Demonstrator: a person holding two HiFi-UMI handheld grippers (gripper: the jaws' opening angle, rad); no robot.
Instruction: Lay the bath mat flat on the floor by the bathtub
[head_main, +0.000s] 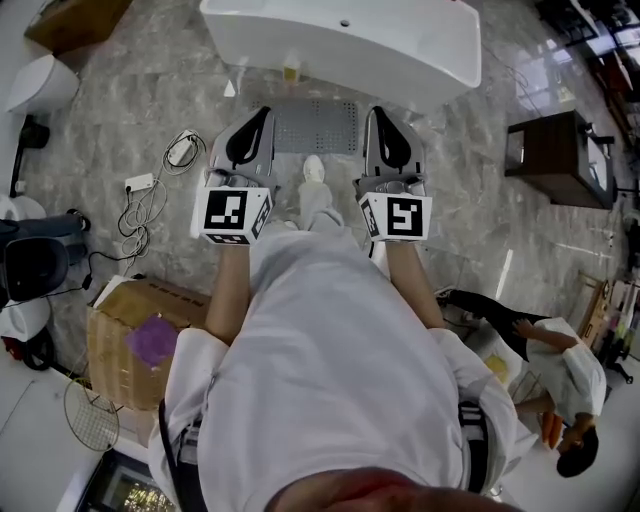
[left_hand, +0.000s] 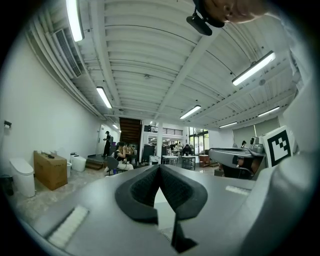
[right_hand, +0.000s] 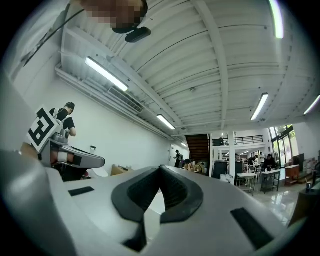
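Note:
The grey bath mat (head_main: 316, 126) lies flat on the marble floor right in front of the white bathtub (head_main: 340, 40). I hold both grippers raised at chest height, well above the mat. The left gripper (head_main: 256, 128) and the right gripper (head_main: 384, 132) appear on either side of the mat in the head view. In the left gripper view the left gripper (left_hand: 160, 168) points up toward the ceiling, its black pads meeting with nothing between them. The right gripper (right_hand: 161, 169) looks the same in its own view, shut and empty.
A cardboard box (head_main: 130, 340) stands at my left, with cables and a power strip (head_main: 140, 185) on the floor beyond it. A small yellow bottle (head_main: 291, 70) sits by the tub. A dark cabinet (head_main: 555, 155) stands right; a person (head_main: 560, 390) crouches at lower right.

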